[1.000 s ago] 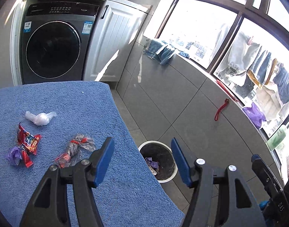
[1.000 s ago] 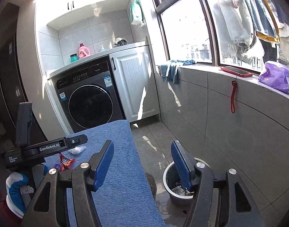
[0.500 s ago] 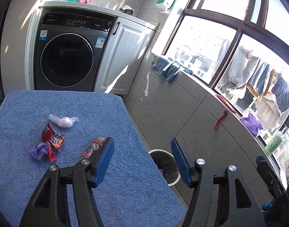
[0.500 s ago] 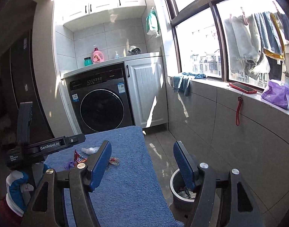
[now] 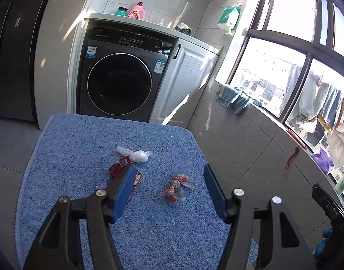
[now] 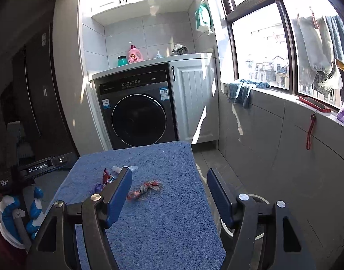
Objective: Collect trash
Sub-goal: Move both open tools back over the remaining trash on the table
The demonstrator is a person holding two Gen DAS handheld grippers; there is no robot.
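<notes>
hovering wide open, empty: left gripper (image 5: 167, 189), right gripper (image 6: 169, 193); bin (image 6: 261, 200) contents hidden.

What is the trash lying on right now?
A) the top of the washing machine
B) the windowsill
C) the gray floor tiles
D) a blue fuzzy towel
D: the crumpled clear-and-red wrapper, the red snack packet and the clear plastic wad all lie on the blue towel covering the table, in front of the washing machine.

Dark washing machine (image 5: 119, 83), white cabinet (image 5: 190, 76), grey tiled floor (image 5: 237, 157), sunlit windows (image 6: 259, 45)
</notes>
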